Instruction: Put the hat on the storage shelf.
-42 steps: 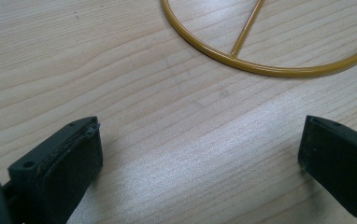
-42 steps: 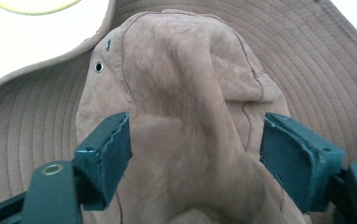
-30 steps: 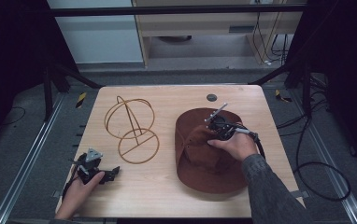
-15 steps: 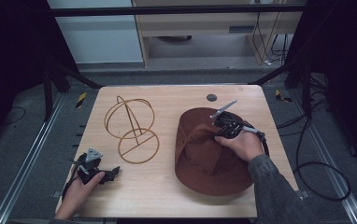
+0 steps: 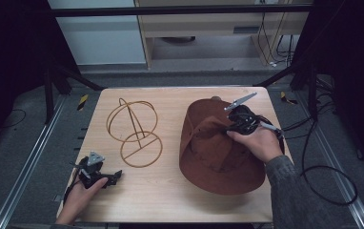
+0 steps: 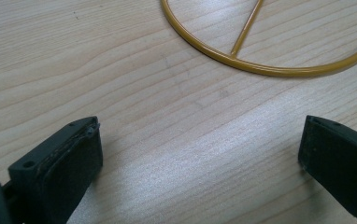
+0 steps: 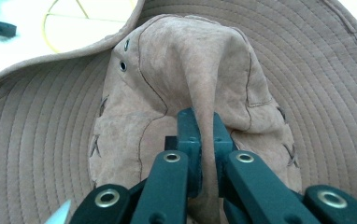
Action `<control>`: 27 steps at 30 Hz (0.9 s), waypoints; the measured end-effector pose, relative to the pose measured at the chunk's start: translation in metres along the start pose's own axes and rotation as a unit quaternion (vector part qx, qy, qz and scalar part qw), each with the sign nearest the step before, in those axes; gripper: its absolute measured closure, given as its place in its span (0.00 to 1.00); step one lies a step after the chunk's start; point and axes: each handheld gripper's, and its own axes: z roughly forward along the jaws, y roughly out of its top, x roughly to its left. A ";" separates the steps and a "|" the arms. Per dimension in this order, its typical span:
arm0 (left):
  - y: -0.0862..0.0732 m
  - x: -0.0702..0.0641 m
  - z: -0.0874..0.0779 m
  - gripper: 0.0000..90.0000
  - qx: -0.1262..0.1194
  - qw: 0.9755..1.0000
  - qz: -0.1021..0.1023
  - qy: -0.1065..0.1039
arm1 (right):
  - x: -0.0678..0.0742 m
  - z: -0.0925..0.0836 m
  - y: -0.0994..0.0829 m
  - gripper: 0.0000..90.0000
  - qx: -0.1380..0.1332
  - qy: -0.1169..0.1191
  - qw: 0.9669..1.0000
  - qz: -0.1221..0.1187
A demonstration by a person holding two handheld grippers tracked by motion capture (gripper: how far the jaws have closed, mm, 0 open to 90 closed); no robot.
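Right gripper is clamped tight on a pinch of the hat's crown, jaws having just squeezed together with a fold of brown cloth caught between them. That grip on the top ridge makes sense: it's the one spot where soft fabric bunches enough to hold, and the brim can hang free all round. From the high view, the hat sits at about three o'clock on the tabletop, its near brim touching the wood while the far side tips up toward the right gripper.

Over at nine o'clock stands the wire hat stand, round base flat, hoop upright, well apart from the hat. My guess is that's where the hat is headed, so it's been left clear.

Left gripper rests at seven o'clock, jaws spread wide with nothing between them, just beside the stand's base ring, probably ready to steady it.
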 end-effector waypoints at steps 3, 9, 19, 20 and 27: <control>0.000 0.000 0.000 0.00 0.000 1.000 -0.002 -0.001 | 0.000 -0.008 0.004 0.98 -0.007 0.000 1.000 0.002; 0.000 0.000 0.000 0.00 0.000 1.000 -0.002 -0.001 | 0.002 -0.020 0.016 0.98 -0.016 -0.001 1.000 -0.004; 0.000 0.000 0.000 0.00 0.000 1.000 -0.002 -0.001 | 0.006 -0.036 0.033 0.98 -0.036 0.002 0.999 -0.012; 0.000 0.000 0.000 0.00 0.000 1.000 -0.002 -0.001 | 0.006 -0.036 0.033 0.98 -0.036 0.002 0.999 -0.012; 0.000 0.000 0.000 0.00 0.000 1.000 -0.002 0.000 | 0.012 -0.052 0.048 0.98 -0.061 -0.003 0.998 -0.020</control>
